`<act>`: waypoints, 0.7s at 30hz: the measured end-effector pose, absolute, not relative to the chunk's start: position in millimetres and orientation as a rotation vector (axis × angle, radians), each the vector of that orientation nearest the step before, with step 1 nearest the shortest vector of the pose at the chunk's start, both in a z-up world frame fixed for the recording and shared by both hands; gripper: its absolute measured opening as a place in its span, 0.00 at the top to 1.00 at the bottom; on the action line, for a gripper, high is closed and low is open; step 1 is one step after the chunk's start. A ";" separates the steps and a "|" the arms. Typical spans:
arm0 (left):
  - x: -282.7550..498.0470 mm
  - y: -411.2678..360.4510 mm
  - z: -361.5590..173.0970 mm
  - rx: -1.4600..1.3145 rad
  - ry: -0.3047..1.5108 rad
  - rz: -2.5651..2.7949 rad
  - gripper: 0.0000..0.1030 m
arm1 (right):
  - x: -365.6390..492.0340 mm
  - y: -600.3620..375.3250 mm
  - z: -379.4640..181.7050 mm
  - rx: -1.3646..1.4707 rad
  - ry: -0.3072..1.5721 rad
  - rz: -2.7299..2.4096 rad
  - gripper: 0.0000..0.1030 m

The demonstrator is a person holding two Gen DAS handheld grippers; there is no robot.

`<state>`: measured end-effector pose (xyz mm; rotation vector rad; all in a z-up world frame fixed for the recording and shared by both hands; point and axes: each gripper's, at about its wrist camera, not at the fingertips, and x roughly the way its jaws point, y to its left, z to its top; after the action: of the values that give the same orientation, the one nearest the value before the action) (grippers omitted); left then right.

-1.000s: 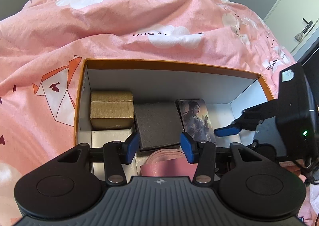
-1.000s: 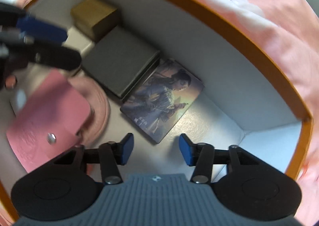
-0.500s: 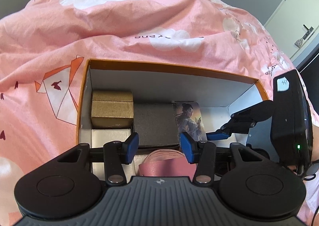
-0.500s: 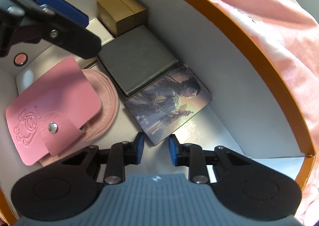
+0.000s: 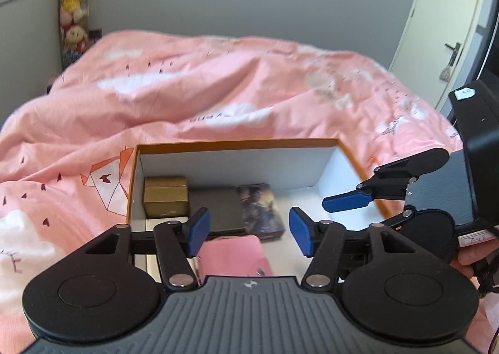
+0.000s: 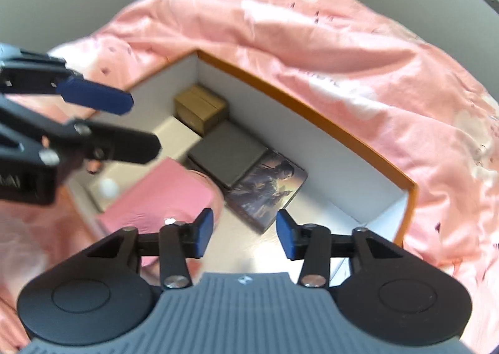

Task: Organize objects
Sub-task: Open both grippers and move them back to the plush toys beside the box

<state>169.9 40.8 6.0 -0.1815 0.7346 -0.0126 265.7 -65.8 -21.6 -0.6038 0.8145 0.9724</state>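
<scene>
An orange-rimmed white box sits on the bed. Inside lie a gold box, a dark grey flat box, an illustrated card box and a pink pouch. My left gripper hovers above the near side of the box, its jaws opening with nothing between them. My right gripper hangs above the box's right end, jaws opening, also empty. Each gripper's fingers show in the other's view, at the right and at the left.
A pink quilt with white clouds surrounds the box. Plush toys stand by the grey wall at back left. A white door is at the right. A hand holds the right gripper.
Both grippers have risen and pulled back from the box, so more of the bed and room shows. Both sets of jaws stand wider than half a second ago. The objects in the box have not moved.
</scene>
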 end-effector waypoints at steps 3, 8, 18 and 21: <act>147.5 31.7 11.3 -0.218 0.722 -0.021 0.30 | 253.6 -84.5 -4.0 -0.563 0.755 0.954 0.49; 112.1 16.6 7.1 -0.234 0.707 -0.021 0.28 | 206.8 -112.4 3.6 -0.459 0.671 0.875 0.38; 86.3 -10.0 -25.2 -0.284 0.835 -0.205 0.26 | 151.9 -181.0 -2.3 -0.378 0.700 0.657 0.36; 82.5 -21.8 -28.7 -0.254 0.861 -0.267 0.27 | 147.8 -203.4 -9.2 -0.302 0.773 0.592 0.37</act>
<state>82.5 -21.8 -28.7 -0.2536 0.8610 -0.2670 147.8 -203.4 -9.2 -0.3016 0.7734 0.5918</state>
